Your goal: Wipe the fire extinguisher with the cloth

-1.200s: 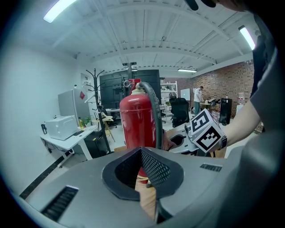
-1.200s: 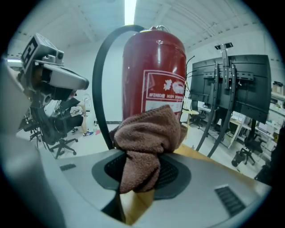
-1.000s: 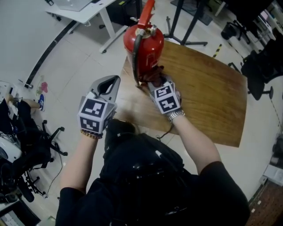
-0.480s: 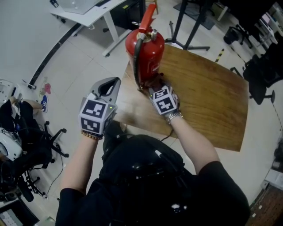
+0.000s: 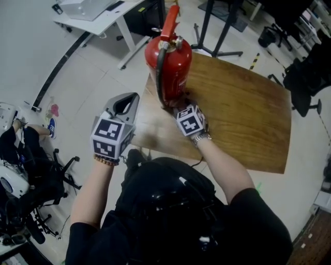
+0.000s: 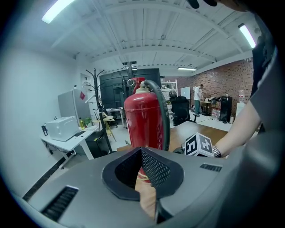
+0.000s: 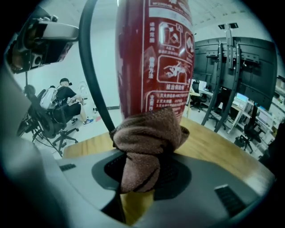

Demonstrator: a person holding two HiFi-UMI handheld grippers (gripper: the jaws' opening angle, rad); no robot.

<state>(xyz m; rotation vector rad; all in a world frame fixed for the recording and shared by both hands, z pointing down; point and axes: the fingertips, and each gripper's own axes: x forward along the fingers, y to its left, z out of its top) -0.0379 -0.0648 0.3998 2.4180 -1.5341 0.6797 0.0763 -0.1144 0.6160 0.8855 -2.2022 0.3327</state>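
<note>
A red fire extinguisher (image 5: pixel 169 62) with a black hose stands upright at the near left corner of a low wooden table (image 5: pixel 243 119). My right gripper (image 5: pixel 182 102) is shut on a bunched brown cloth (image 7: pixel 149 142), which presses against the lower part of the red cylinder (image 7: pixel 153 58) just under its white label. My left gripper (image 5: pixel 125 105) is shut with nothing in it and hangs left of the table, a little apart from the extinguisher (image 6: pixel 143 120). The right gripper's marker cube (image 6: pixel 199 144) shows beside the cylinder in the left gripper view.
A white desk (image 5: pixel 101 13) stands at the back left and a black stand's legs (image 5: pixel 217 31) behind the table. Office chairs (image 5: pixel 305 77) are at the right, and more chairs and a person (image 5: pixel 23 150) at the left on the pale floor.
My right gripper has slid down the extinguisher's side with the cloth, towards its base. The left gripper has stayed where it was.
</note>
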